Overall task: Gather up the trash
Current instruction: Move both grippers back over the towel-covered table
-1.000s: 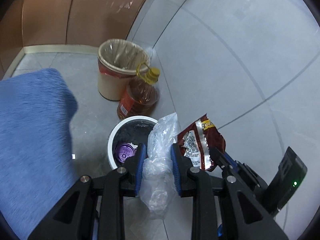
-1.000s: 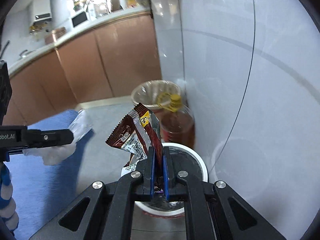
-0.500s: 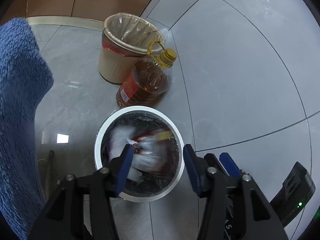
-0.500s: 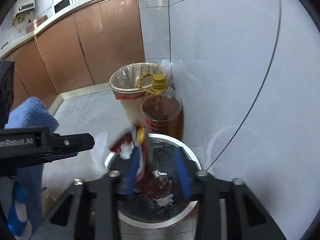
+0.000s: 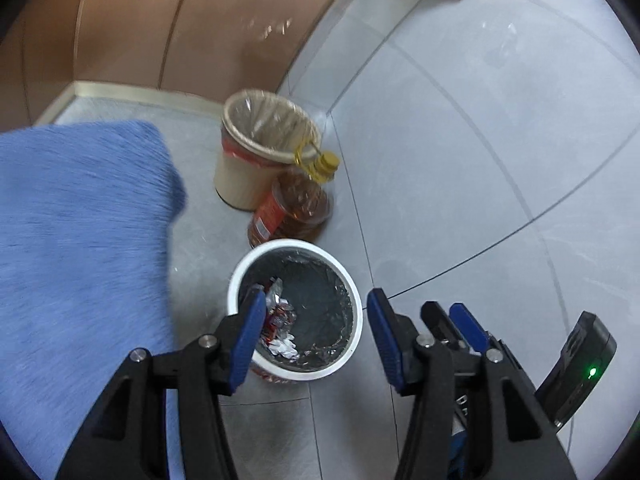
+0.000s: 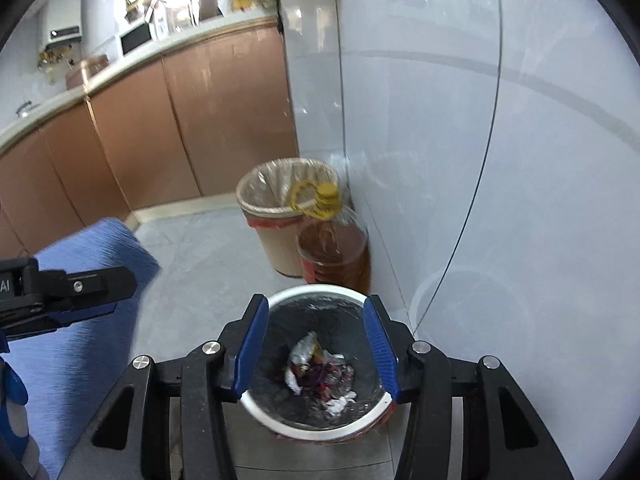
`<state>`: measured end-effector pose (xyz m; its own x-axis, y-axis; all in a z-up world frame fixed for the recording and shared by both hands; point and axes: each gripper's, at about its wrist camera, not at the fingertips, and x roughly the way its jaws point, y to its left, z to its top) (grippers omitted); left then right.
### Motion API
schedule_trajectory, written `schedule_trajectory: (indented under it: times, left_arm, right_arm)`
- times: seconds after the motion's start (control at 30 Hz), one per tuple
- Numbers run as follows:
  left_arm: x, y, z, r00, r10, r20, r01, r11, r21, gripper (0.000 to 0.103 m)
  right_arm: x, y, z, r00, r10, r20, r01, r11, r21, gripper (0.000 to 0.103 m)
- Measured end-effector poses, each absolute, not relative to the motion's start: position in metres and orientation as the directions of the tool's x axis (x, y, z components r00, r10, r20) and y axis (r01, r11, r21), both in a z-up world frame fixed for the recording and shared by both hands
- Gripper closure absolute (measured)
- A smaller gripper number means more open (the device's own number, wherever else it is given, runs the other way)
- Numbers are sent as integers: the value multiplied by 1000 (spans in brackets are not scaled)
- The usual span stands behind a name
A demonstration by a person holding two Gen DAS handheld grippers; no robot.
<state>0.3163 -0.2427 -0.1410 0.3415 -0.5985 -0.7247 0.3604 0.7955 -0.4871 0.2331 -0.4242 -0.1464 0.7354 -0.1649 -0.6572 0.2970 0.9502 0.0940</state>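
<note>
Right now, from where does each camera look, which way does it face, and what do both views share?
Left wrist: sits on the left gripper, looks down along its open fingers at the white trash bin; the right gripper shows at lower right.
Right wrist: sits on the right gripper, looks down into the same bin; its jaws have just been opening, nothing between them; the left gripper enters from the left.
Shared: the bin, the beige lined bin, the oil bottle, the blue cloth.

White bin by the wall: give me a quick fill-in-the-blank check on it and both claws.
1. The crumpled wrappers lie inside the ____ bin.
2. Both the left claw and the right claw are ____.
3. The oil bottle has a ____ cap.
4. The cloth is ____.

Missing words: white; open; yellow; blue
</note>
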Motion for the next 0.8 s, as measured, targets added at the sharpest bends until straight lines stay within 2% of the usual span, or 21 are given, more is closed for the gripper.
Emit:
schedule_trajectory:
  times: [0.47,0.8]
  left_arm:
    - [233,-100,-7,585,-542,-603,341,839,-424,52]
    - [164,4,57,734,-440,-517,266,887,-377,52]
  right_arm:
    - [164,-360,-7,882,-78,-465,150,981,120,53]
    - [115,-310,67,939,29,-343,16,992,126,53]
